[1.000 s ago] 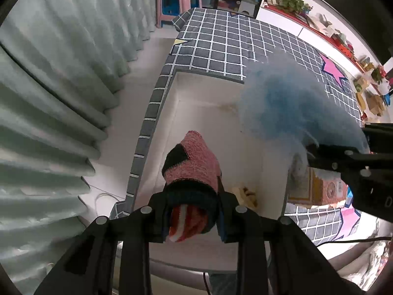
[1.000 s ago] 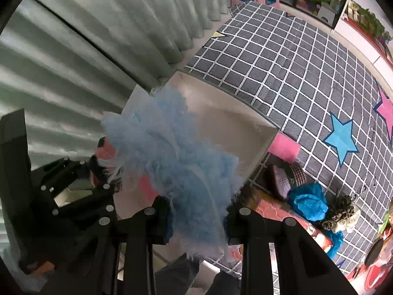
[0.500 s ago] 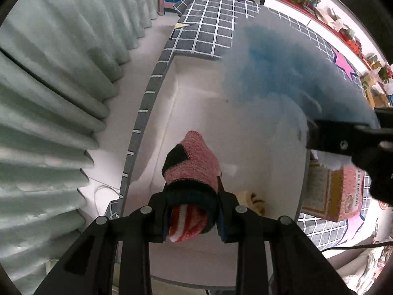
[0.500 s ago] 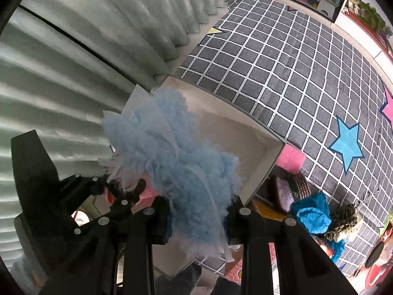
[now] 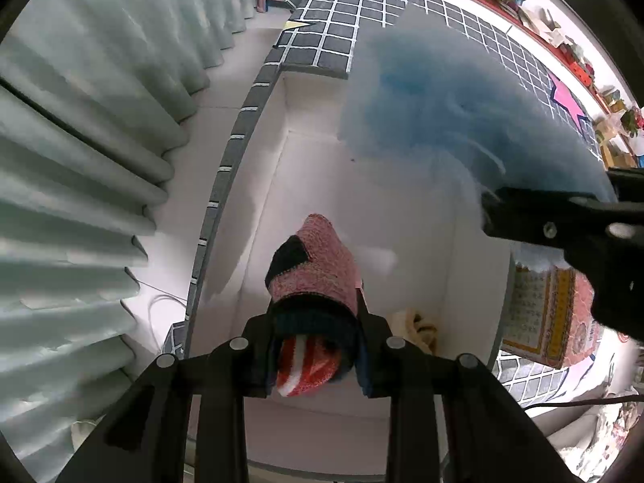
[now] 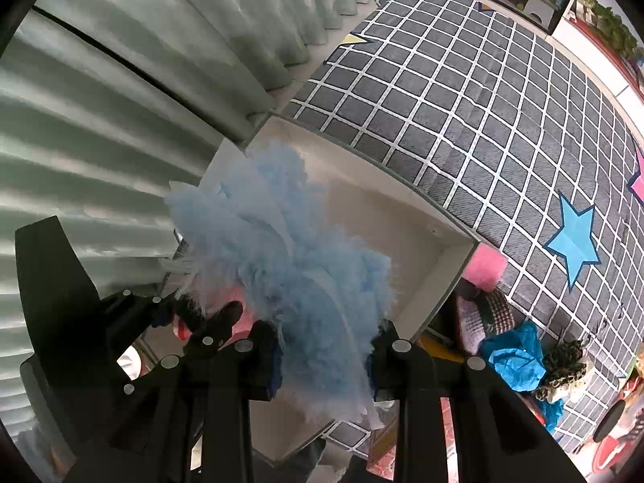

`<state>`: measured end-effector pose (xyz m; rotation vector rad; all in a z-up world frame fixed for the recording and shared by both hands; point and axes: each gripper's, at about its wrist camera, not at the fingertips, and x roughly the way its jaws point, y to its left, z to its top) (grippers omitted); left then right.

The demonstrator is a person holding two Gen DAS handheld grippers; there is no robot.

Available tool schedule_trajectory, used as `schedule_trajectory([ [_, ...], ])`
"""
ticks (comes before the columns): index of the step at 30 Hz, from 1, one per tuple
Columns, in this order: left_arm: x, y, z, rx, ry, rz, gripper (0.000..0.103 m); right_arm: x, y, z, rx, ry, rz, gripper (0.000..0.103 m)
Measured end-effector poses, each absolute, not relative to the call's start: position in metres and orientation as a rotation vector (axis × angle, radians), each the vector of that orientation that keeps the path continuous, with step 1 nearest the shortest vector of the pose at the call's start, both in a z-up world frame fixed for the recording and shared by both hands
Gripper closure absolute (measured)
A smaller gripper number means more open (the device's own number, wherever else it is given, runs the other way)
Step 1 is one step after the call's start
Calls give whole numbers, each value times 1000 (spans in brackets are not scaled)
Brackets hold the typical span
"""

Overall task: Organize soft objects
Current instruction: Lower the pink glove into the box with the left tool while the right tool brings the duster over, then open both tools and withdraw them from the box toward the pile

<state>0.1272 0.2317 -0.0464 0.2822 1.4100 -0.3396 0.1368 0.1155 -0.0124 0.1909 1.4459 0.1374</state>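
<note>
My left gripper (image 5: 316,346) is shut on a rolled pink, black and red knit sock (image 5: 318,277), held over the open white box (image 5: 261,185). My right gripper (image 6: 324,356) is shut on a fluffy light-blue fur piece (image 6: 290,265) that hangs over the same white box (image 6: 438,290). The blue fur piece (image 5: 455,120) fills the upper right of the left wrist view, with the right gripper's black body beside it. The left gripper shows as a black frame at the lower left of the right wrist view. A cream soft item (image 5: 418,324) lies on the box floor.
The box sits on a grey grid mat (image 6: 503,100) with stars, beside pale green curtains (image 5: 80,161). To the right of the box lie a pink roll (image 6: 487,267), a knit pouch (image 6: 483,318), blue cloth (image 6: 515,358) and a patterned carton (image 5: 547,314).
Both grippers have come down toward the box, which looks larger now. The blue fur piece has moved further over the box interior. Both grips are unchanged.
</note>
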Motion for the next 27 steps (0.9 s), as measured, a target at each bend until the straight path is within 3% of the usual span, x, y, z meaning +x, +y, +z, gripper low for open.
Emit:
schedule_trajectory([
  [6, 126, 230, -48, 271, 1414, -342, 68, 138, 112, -16, 190, 1448, 119, 73],
  [9, 125, 231, -47, 260, 1410, -346, 54, 138, 111, -16, 196, 1445, 126, 69],
  [13, 124, 231, -46, 249, 1401, -344, 29, 137, 111, -13, 202, 1429, 139, 46],
  [15, 123, 232, -45, 245, 1401, -343, 23, 136, 110, -11, 204, 1419, 138, 41],
  [17, 124, 234, -45, 228, 1402, -344, 21, 136, 108, -8, 204, 1411, 129, 21],
  [19, 123, 235, -46, 194, 1395, -348, 13, 134, 103, -2, 203, 1397, 116, 19],
  [24, 123, 236, -44, 139, 1388, -343, 10, 128, 77, 15, 236, 1360, 96, 19],
  [27, 124, 233, -42, 97, 1382, -351, 0, 122, 48, 25, 274, 1341, 58, 19],
])
